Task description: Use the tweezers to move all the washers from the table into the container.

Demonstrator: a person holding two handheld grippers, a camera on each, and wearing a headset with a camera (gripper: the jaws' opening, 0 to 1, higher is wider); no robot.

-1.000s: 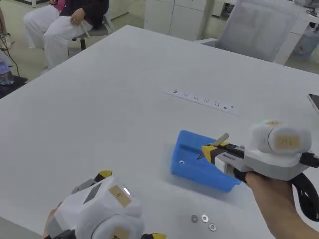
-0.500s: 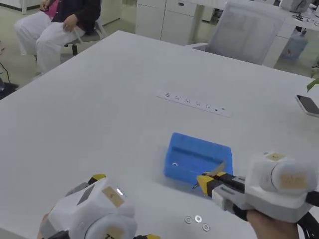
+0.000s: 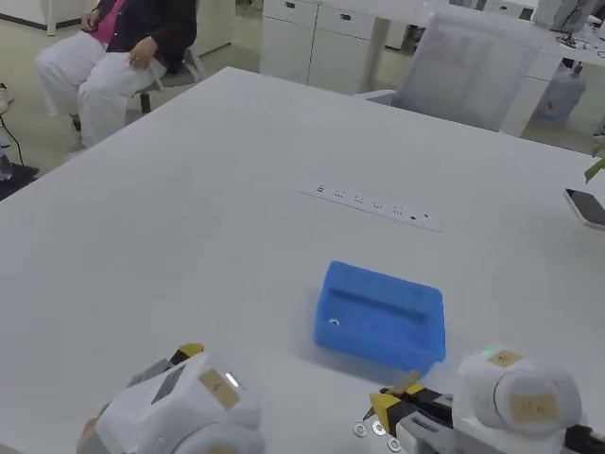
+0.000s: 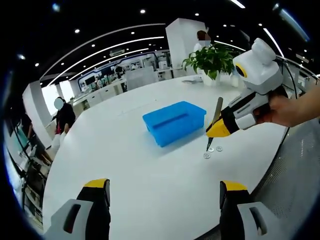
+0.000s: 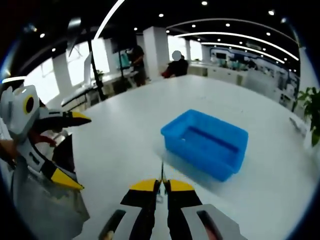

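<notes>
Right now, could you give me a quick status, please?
Right gripper shut on tweezers, tips over three loose washers. Left gripper open, idle. One washer in blue container. Nothing between them.

Power strip [image 3: 371,205], office chair [image 3: 482,61], phone [image 3: 588,206]

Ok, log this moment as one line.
right claw: shut on tweezers, tips at loose washers | left claw: open, empty | container: one washer inside

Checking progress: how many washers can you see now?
4. Three washers lie clustered on the table by the tweezers tip; one washer lies inside the blue container. Others may hide behind its near wall.
</notes>
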